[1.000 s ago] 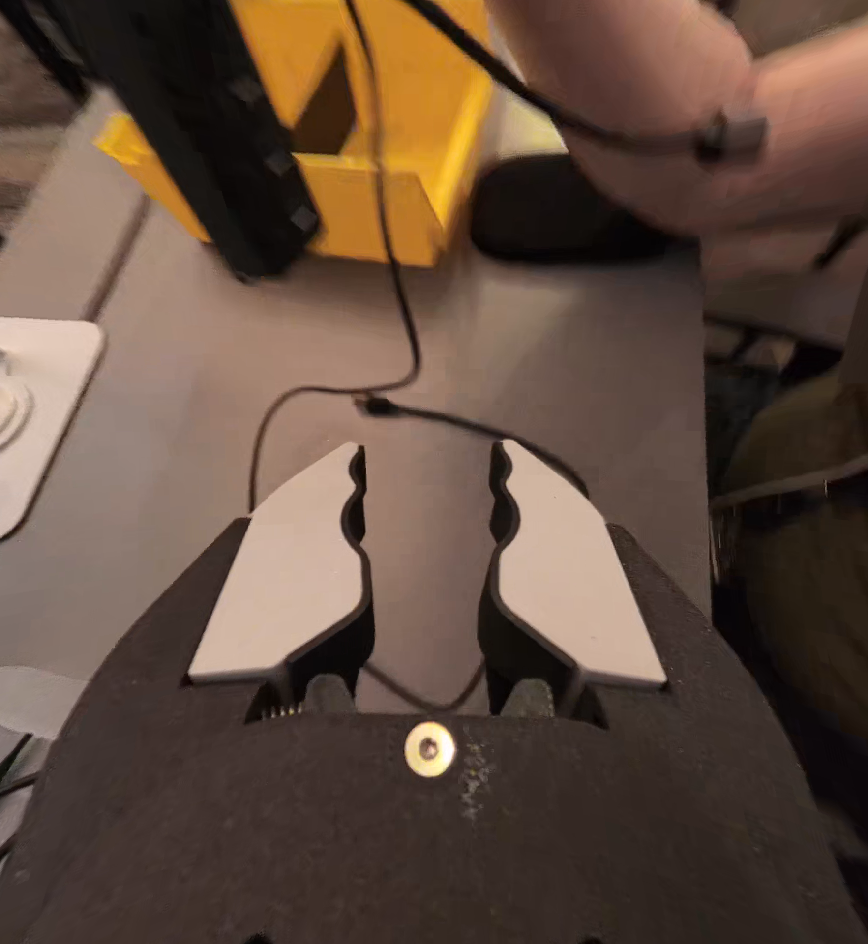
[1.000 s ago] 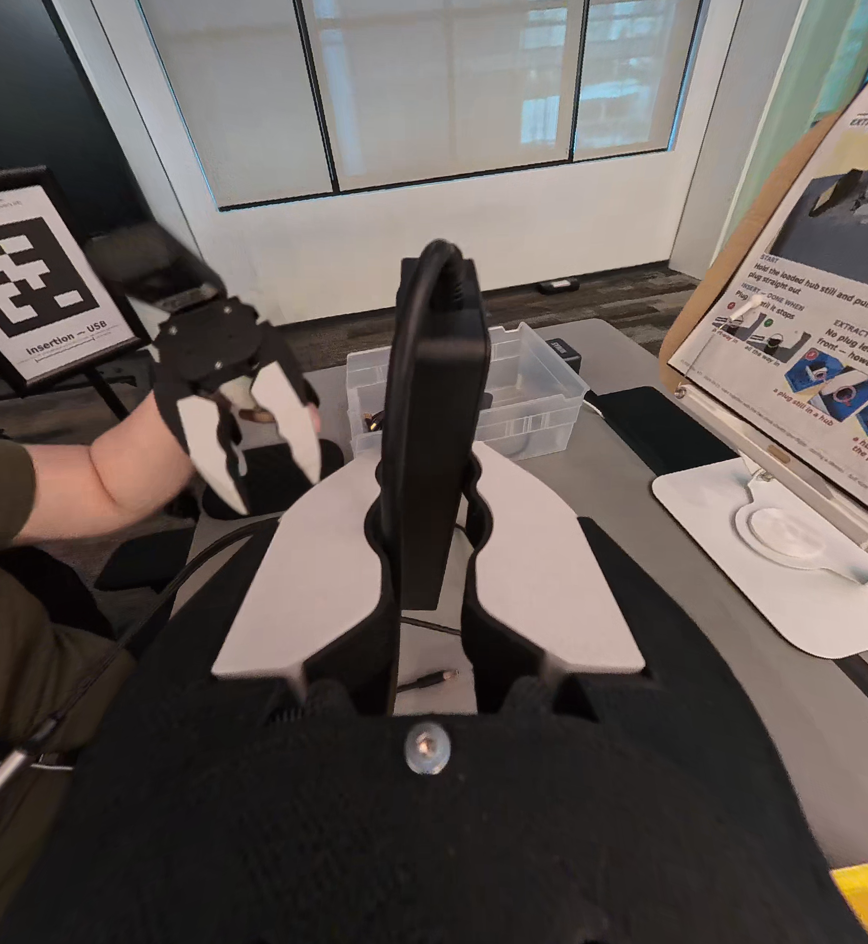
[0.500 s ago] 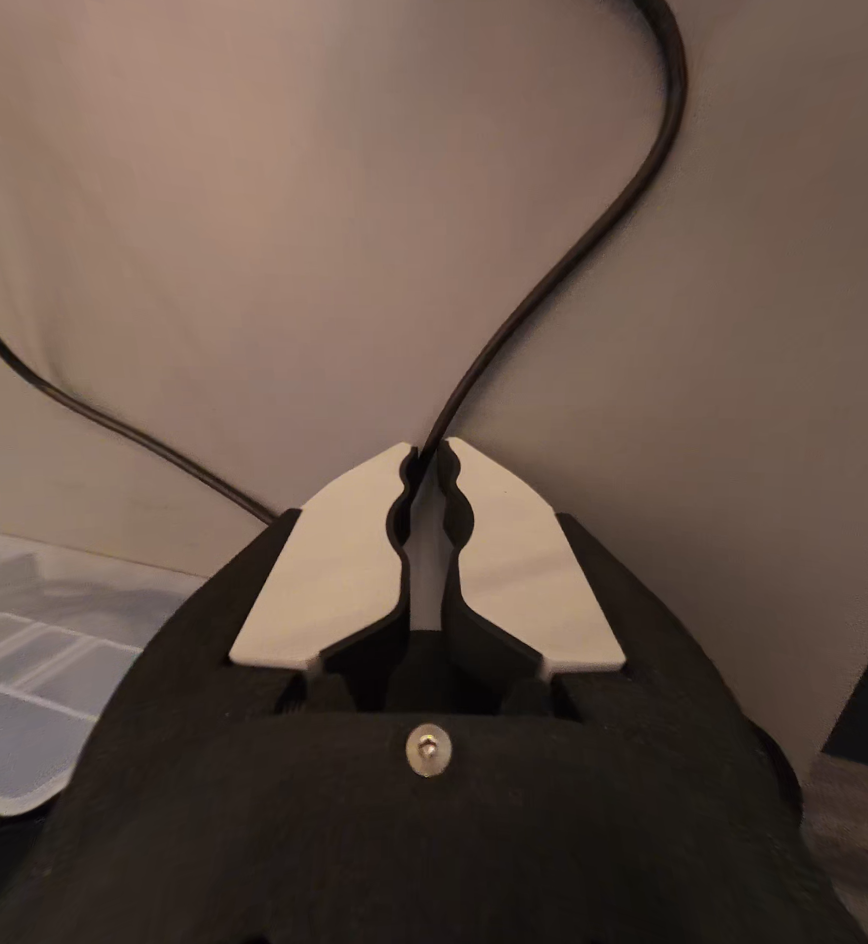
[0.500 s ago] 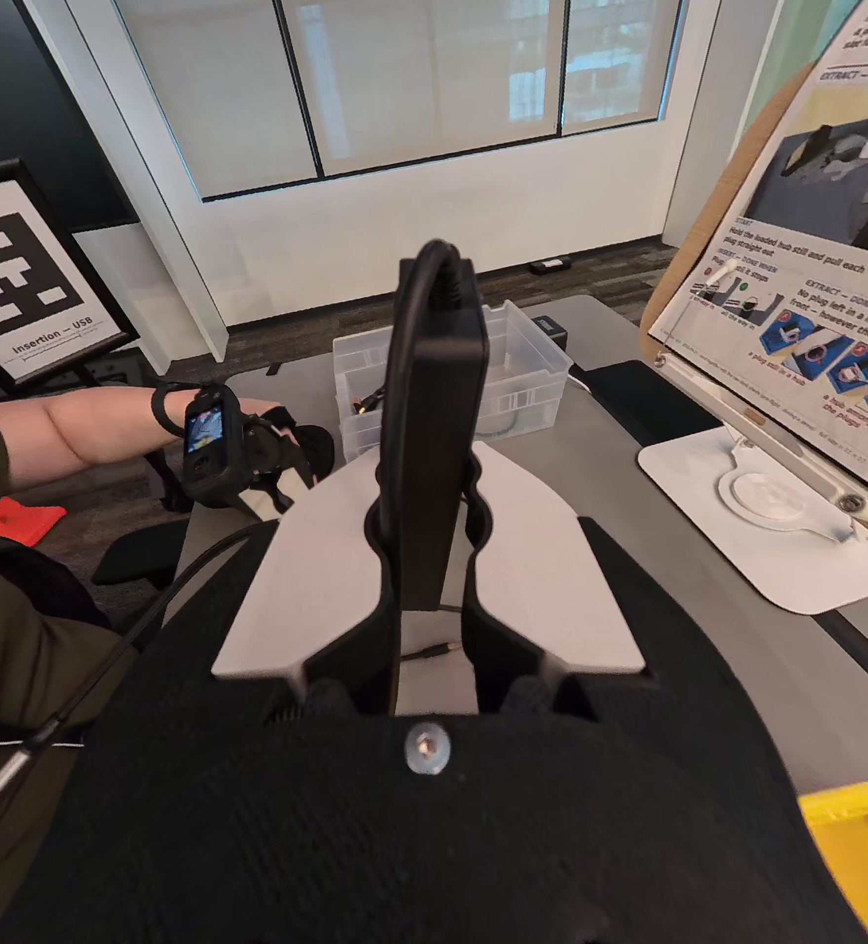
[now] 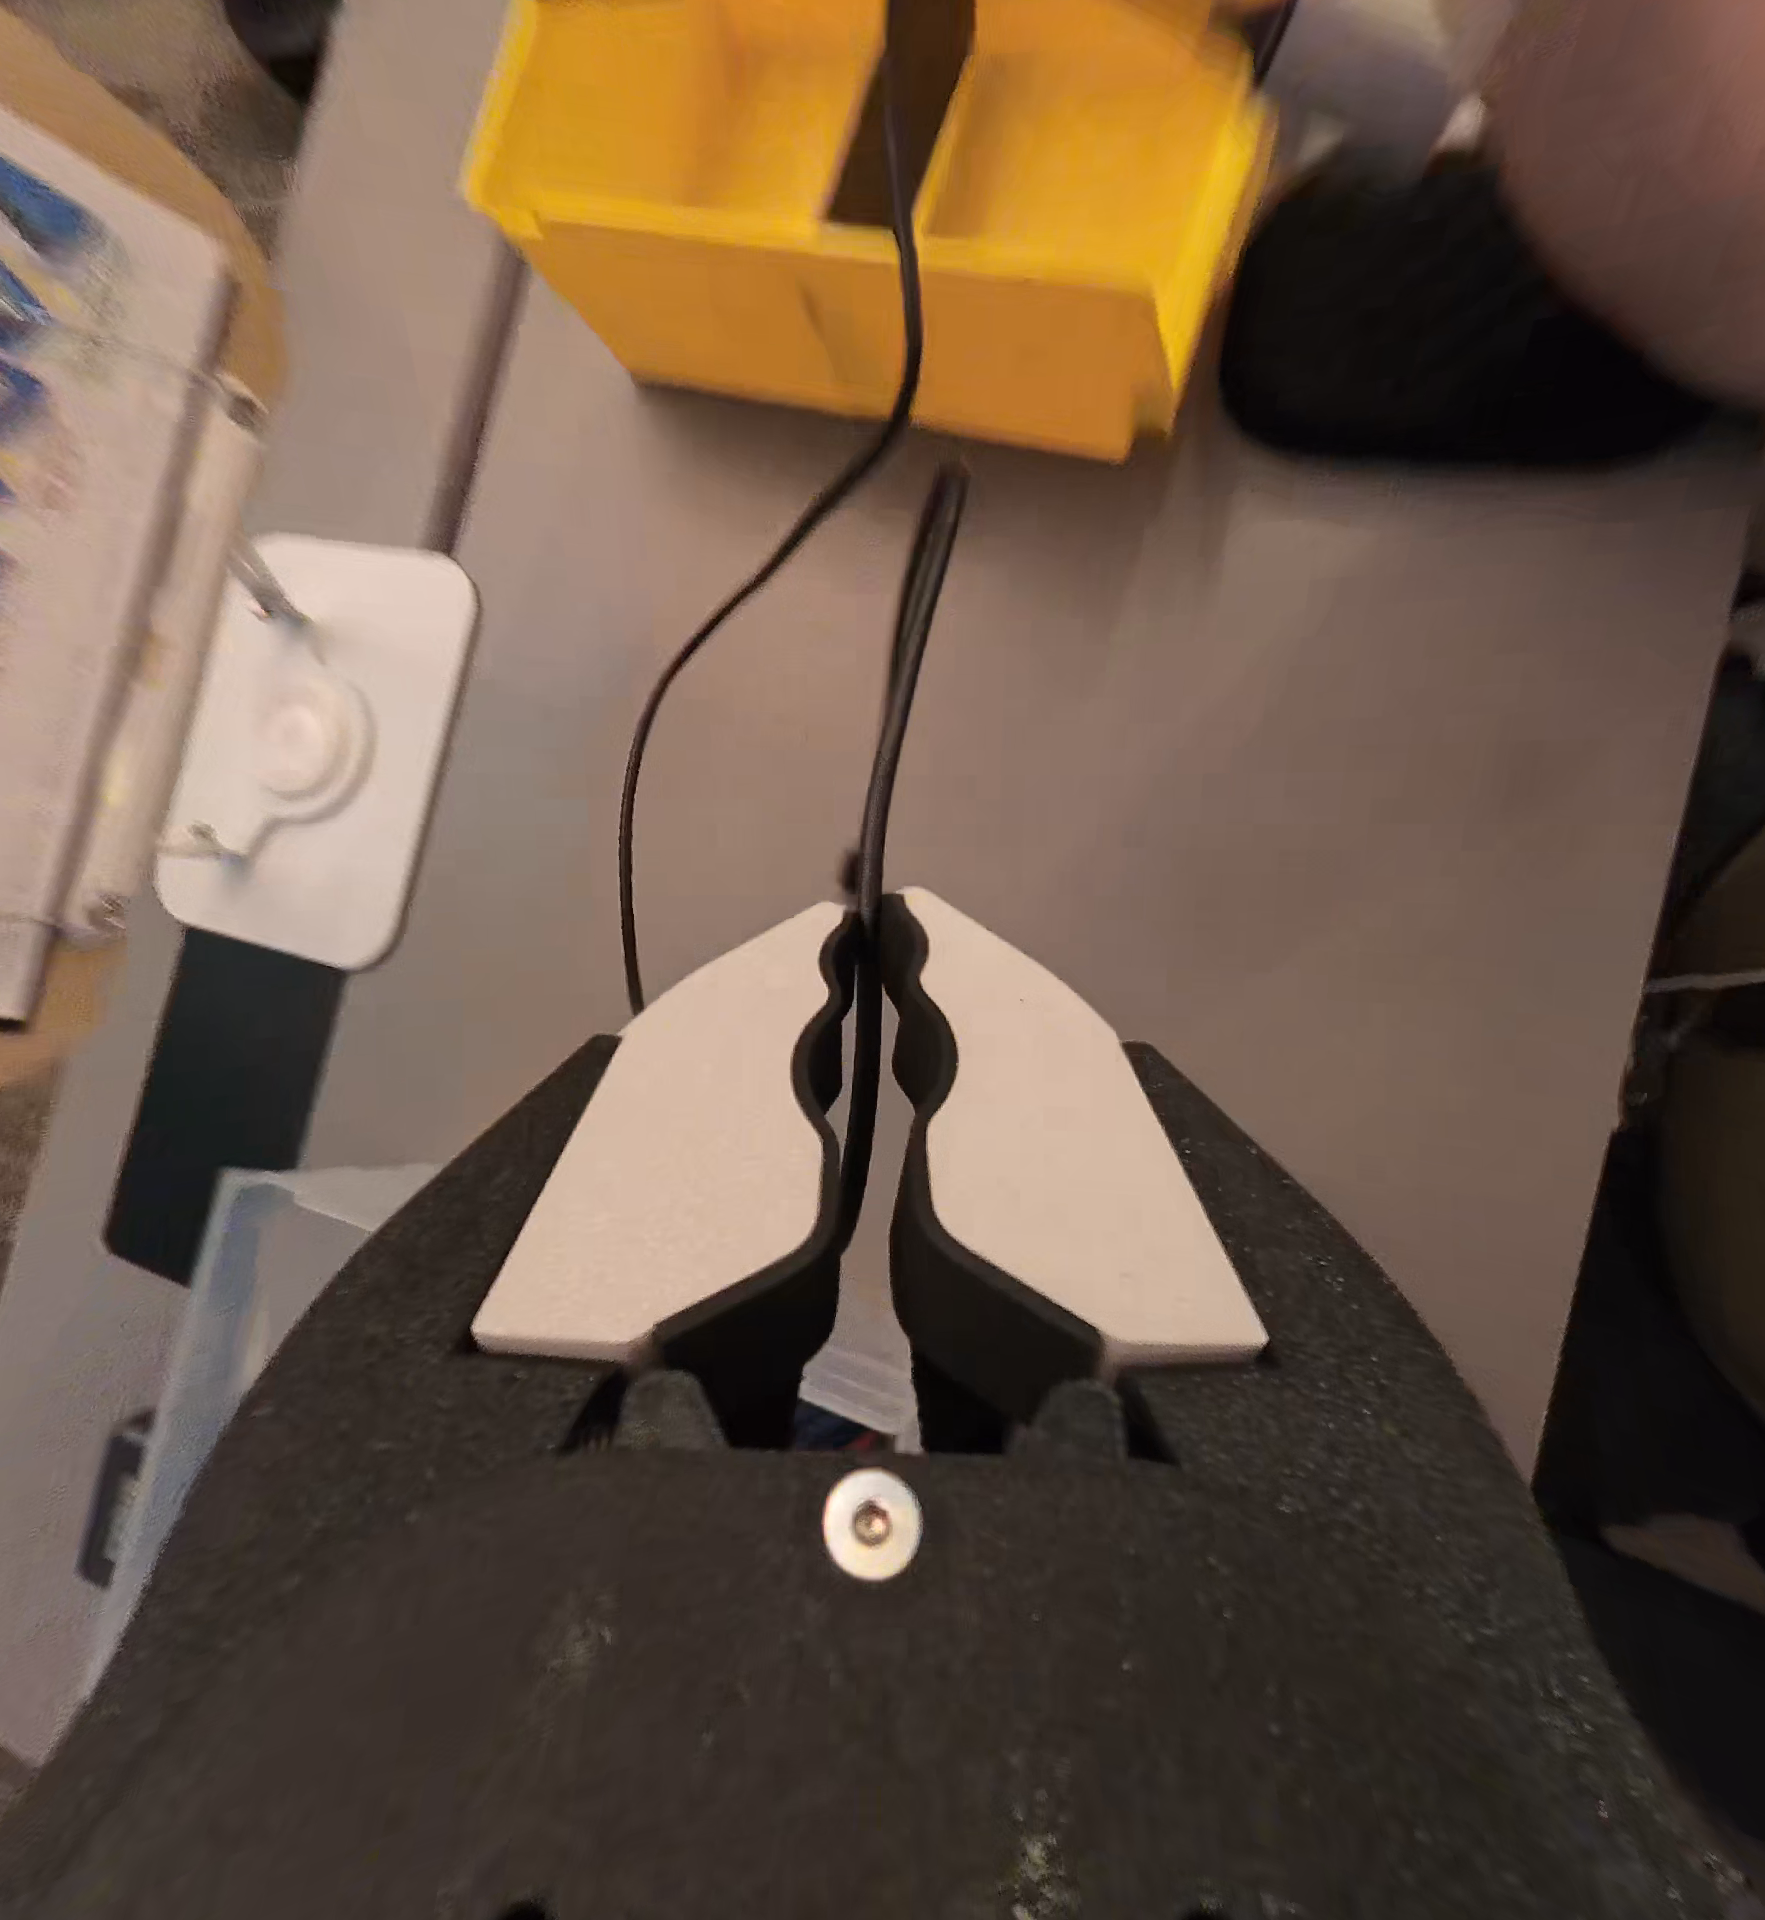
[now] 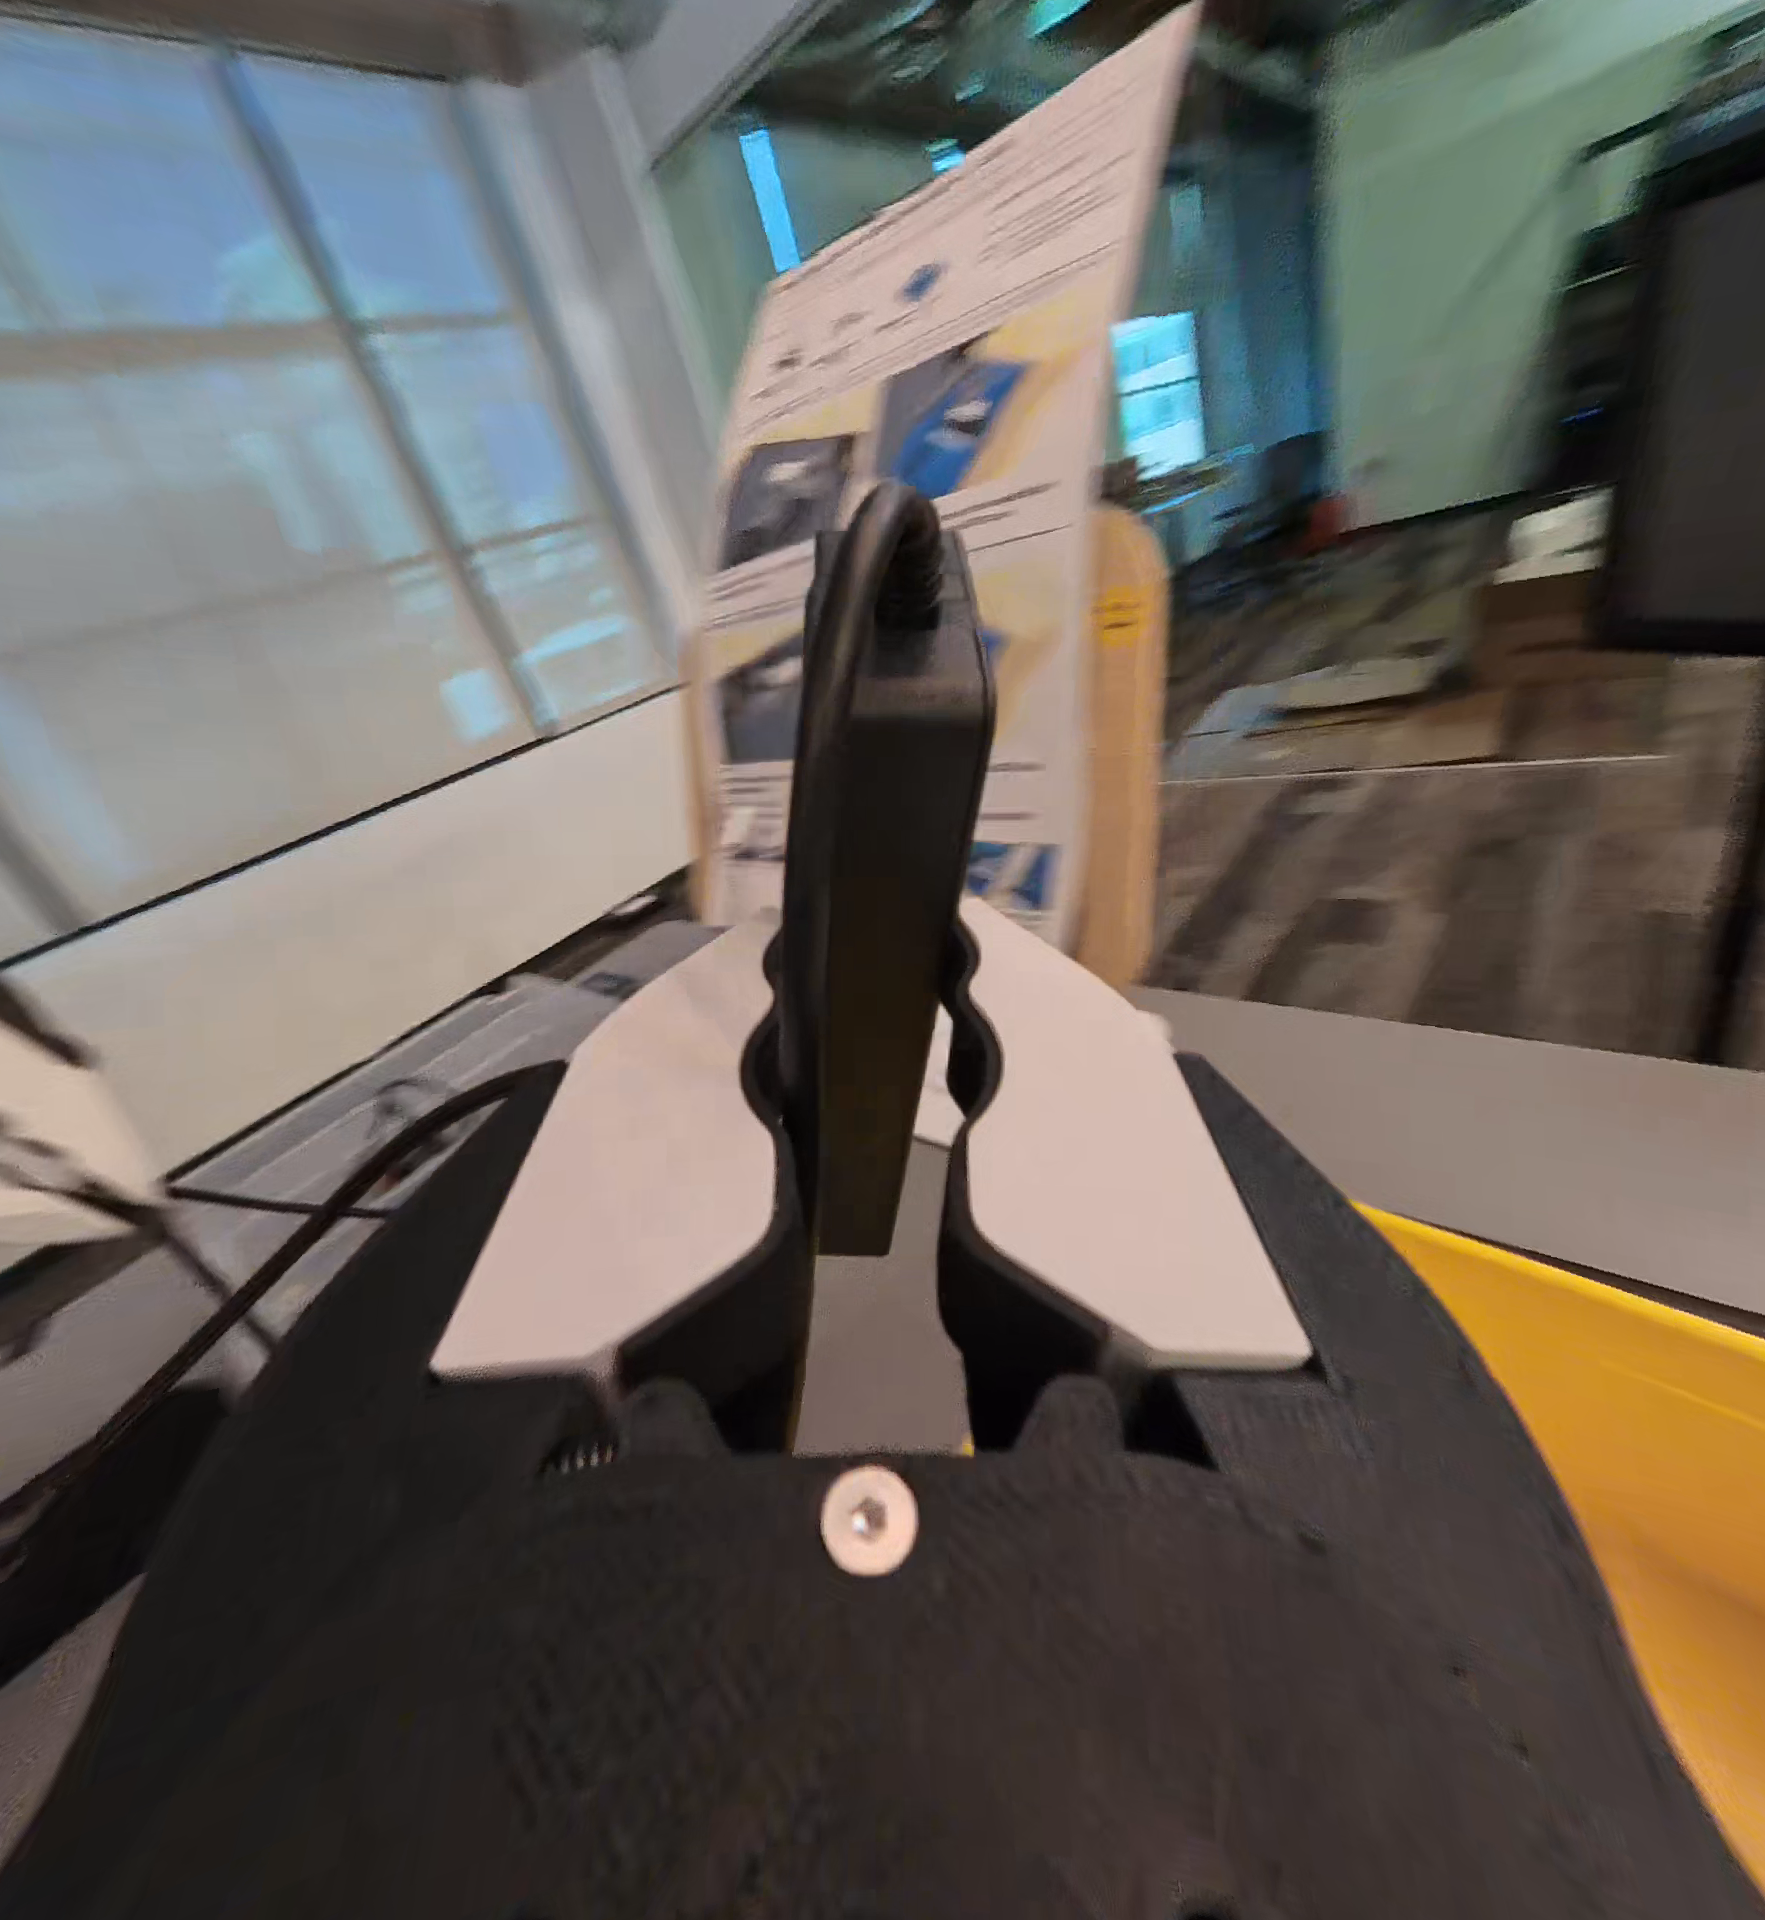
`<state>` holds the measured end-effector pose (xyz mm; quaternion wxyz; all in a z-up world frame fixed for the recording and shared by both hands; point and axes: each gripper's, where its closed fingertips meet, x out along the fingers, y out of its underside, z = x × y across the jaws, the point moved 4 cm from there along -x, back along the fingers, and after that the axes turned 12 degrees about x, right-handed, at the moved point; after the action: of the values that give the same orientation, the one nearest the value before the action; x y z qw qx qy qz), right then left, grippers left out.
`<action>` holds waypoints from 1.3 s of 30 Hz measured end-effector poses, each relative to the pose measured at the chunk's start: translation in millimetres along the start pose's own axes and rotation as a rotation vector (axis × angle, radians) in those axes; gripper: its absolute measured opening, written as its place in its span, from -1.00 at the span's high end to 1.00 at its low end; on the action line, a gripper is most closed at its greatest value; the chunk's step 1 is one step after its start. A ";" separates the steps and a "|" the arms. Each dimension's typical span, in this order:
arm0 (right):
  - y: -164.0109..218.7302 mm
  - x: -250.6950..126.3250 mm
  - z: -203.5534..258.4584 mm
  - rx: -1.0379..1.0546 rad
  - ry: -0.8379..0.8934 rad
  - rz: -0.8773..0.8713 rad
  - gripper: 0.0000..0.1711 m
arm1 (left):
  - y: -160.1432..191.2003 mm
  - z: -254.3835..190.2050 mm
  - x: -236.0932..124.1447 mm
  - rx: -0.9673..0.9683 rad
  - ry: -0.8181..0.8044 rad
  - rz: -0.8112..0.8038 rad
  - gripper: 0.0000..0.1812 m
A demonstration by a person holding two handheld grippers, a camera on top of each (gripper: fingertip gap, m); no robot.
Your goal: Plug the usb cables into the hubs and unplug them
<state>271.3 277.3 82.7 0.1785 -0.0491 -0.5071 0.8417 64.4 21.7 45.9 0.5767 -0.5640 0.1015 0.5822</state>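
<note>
Left wrist view looks down on a grey table [image 5: 1221,727], where the left gripper [image 5: 873,909] has its fingers pressed nearly together around a thin black cable [image 5: 893,727]. That cable runs up between the pads and pokes out ahead of the tips, ending in the air above the table. A second thin cable [image 5: 753,582] curves from beside the left finger toward a yellow bin [image 5: 857,301] at the far edge. A white stand base [image 5: 338,748] sits on the left. Right wrist view, blurred by motion, shows the right gripper [image 6: 867,940] clamped on a flat black hub [image 6: 883,862] standing upright between its fingers, its cord [image 6: 836,582] looping over the top and down its left side. A printed board [image 6: 961,436] stands behind, and the yellow bin [image 6: 1636,1455] shows at lower right.
</note>
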 end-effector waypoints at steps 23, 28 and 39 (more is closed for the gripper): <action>60.9 -23.9 -163.1 0.111 0.590 0.328 0.70 | -291.5 161.0 89.2 -0.021 0.060 -0.269 0.96; 87.5 -25.1 -172.6 0.218 0.613 0.487 0.68 | -292.7 174.2 106.3 -0.043 0.118 -0.359 0.96; 28.6 -59.9 -148.8 0.183 0.565 0.250 0.41 | -242.2 153.0 131.5 0.113 0.235 -0.319 0.96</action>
<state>359.2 368.6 -19.6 0.2112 -0.3263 -0.3498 0.8524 211.9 288.6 125.6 0.6765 -0.6038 0.1100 0.4070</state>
